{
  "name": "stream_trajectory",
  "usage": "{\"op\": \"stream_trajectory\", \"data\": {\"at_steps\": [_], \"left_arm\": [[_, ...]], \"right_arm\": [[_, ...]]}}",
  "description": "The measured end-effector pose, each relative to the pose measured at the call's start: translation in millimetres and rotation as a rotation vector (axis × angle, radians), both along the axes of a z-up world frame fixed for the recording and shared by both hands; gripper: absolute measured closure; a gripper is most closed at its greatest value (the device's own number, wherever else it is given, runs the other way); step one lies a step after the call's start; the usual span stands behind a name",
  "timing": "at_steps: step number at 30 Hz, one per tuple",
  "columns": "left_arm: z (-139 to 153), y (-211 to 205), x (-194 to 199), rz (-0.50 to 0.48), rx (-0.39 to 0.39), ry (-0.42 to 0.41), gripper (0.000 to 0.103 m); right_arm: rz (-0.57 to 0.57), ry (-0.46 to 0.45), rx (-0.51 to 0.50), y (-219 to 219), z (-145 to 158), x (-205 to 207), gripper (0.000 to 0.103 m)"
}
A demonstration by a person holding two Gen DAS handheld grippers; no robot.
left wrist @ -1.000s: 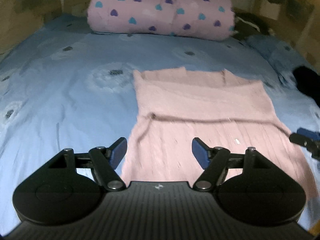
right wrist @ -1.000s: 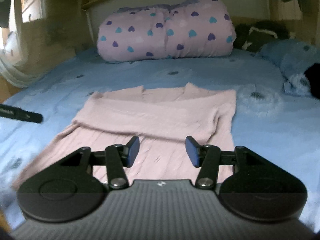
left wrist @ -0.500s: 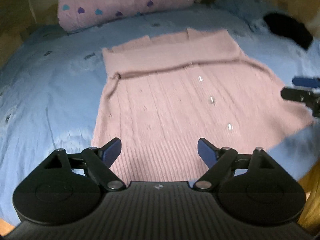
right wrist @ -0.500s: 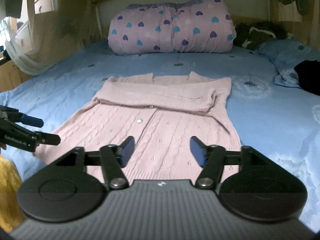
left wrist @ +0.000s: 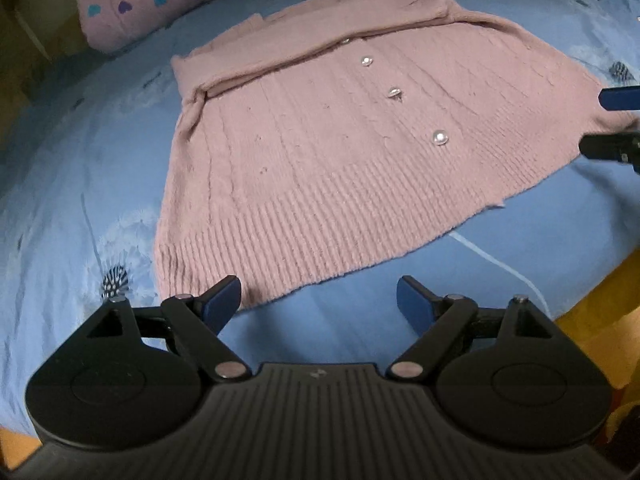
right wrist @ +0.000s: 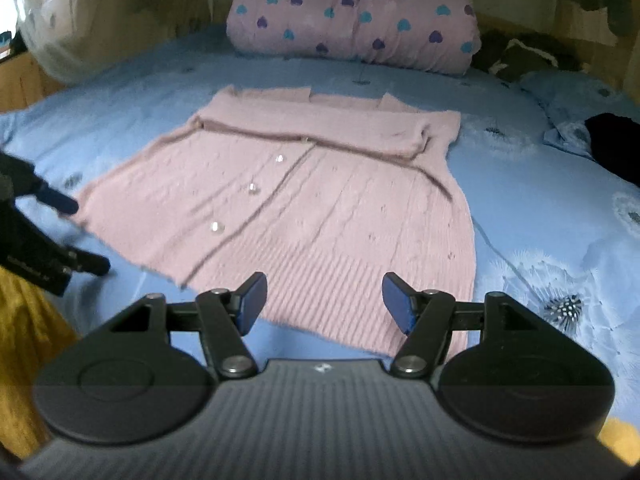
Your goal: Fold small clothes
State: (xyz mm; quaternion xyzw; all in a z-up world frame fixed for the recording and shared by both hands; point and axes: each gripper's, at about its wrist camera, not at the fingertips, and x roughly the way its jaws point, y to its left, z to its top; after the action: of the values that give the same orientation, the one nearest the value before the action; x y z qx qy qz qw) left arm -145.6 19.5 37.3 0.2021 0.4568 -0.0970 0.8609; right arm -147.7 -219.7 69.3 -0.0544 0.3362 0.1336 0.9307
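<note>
Bed (right wrist: pixel 168 80), blue sheet with dandelion print, carries everything in view.

Left gripper (left wrist: pixel 318 304): jaws spread wide, nothing between them. It hovers over bare sheet at the bed's near edge, its left finger just over the cardigan's near-left hem corner. Contact with the cloth cannot be told.

Cardigan (left wrist: pixel 320 152): pink knit, lying flat at mid-bed, front up, ribbed hem toward the near edge. Sleeves are folded across the chest in a band below the collar. Three buttons (left wrist: pixel 439 137) show along the placket; a fourth peeks out at the band's edge.

Right gripper (right wrist: pixel 324 304): jaws apart, nothing pinched. It hovers over the near-right part of the hem, with ribbing visible between the fingers. In the left view its fingertips show beside the cardigan's right hem corner.

Far edge: rolled pink quilt (right wrist: pixel 356 16) with heart print, at the headboard. Right edge: dark cloth (right wrist: pixel 616 144) on a blue pillow (right wrist: pixel 568 92).

No containers in view.
</note>
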Motion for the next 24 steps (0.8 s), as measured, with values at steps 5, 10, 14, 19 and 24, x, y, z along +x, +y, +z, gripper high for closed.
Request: {"op": "stream_trajectory", "data": {"at_steps": [5, 10, 14, 19, 24], "left_arm": [[-7.7, -1.5, 2.3, 0.001, 0.032, -0.05, 0.006], [-12.1, 1.7, 12.3, 0.013, 0.017, -0.068, 0.002], [-15.3, 0.1, 17.7, 0.008, 0.021, -0.093, 0.001], [-18.0, -2.5, 24.3, 0.014, 0.023, -0.126, 0.001], [-20.7, -3.9, 29.7, -0.01, 0.029, -0.146, 0.001]], "right_arm": [[0.074, 0.045, -0.128, 13.7, -15.1, -5.6, 0.037], [0.075, 0.029, -0.153, 20.5, -22.5, -3.0, 0.037], [0.053, 0.016, -0.15, 20.9, -25.8, 4.9, 0.031], [0.028, -0.035, -0.174, 23.5, -30.8, 8.7, 0.029], [0.021, -0.072, -0.211, 28.7, -33.5, 13.8, 0.029]]}}
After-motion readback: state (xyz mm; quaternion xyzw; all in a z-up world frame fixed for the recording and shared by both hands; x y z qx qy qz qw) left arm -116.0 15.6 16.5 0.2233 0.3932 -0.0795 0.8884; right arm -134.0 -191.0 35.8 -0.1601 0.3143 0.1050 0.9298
